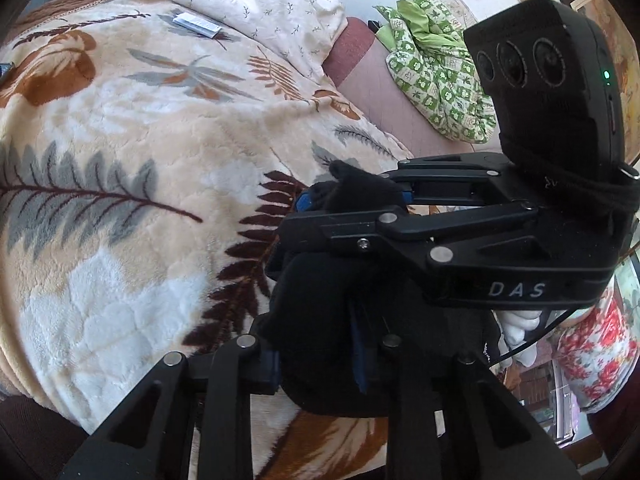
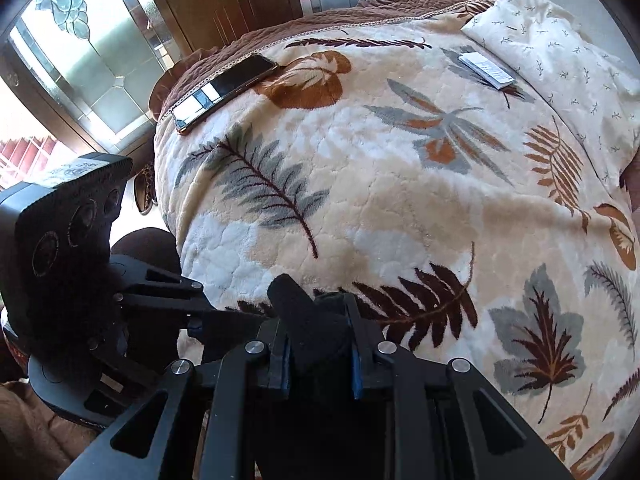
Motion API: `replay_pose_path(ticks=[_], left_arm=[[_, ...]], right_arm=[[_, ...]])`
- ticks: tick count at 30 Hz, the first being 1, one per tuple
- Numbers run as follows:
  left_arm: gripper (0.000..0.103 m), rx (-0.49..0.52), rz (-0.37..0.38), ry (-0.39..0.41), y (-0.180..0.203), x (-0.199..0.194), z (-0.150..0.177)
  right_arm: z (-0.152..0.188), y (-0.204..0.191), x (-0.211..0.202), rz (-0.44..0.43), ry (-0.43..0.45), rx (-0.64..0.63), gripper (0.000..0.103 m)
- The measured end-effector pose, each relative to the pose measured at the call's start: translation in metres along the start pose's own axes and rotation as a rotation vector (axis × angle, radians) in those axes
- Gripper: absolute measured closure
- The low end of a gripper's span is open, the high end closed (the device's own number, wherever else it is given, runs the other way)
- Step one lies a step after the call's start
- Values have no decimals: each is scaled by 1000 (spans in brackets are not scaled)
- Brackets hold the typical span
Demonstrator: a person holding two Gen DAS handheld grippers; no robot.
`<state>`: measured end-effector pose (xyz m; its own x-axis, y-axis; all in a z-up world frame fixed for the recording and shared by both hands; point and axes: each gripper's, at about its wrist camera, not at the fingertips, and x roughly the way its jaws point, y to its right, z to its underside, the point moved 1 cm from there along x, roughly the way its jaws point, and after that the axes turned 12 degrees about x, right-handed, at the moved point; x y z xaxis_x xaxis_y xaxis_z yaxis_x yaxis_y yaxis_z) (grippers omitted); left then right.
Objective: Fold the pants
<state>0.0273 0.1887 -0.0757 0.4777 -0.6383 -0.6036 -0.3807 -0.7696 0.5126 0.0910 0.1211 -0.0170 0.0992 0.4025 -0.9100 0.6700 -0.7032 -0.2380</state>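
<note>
Leafy bed (image 2: pixel 400 200) ahead; both tongs, left (image 1: pixel 320 344) and right (image 2: pixel 318 344), clamp black pants (image 2: pixel 316 332), bunched near edge — folding barely begun.

The blanket (image 2: pixel 400 208) is cream and white plush, printed with grey, rust-orange and dark brown leaves and ferns; its edge band is brown. The pants (image 1: pixel 340 304) are black. The pillow (image 1: pixel 264 12) is off-white with small grey-green sprigs. The cloth heap (image 1: pixel 436 68) is green-and-white checked. Both grippers, left (image 1: pixel 320 356) and right (image 2: pixel 320 360), are black with blue pads. The phone (image 2: pixel 224 88) is glossy black.
</note>
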Motion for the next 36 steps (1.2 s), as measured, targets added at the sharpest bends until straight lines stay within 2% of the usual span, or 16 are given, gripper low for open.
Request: replay_pose_path(ticks=[4,10,14,18,21,23,27,31,34,36], left_arm=[[78,-1,-18,2,19,-3,-5],[78,17,19,-15,64,11,-11],[78,32,75,-50,102,40,-7],[75,51,129,-113,141,83,6],[68,108,142,-169,173,109,19],[65,151,167,-212,191,116,27],[59,231,218,-254,209,102,36],[52,241,191,-195,199,71,29],[51,180,103,-153,177,66,19],[51,123,55,-157,160,73,16]], right_arm=[[7,9,-17,5,36,19,80],[34,42,-51,26,97,89,80],[66,73,-70,51,129,163,80],[113,120,-84,70,155,288,79],[149,153,-89,82,166,389,72],[175,176,-93,103,182,470,64],[225,223,-116,176,239,650,64],[248,234,-155,235,339,713,62],[238,209,-177,149,409,673,62],[223,185,-174,10,421,645,62]])
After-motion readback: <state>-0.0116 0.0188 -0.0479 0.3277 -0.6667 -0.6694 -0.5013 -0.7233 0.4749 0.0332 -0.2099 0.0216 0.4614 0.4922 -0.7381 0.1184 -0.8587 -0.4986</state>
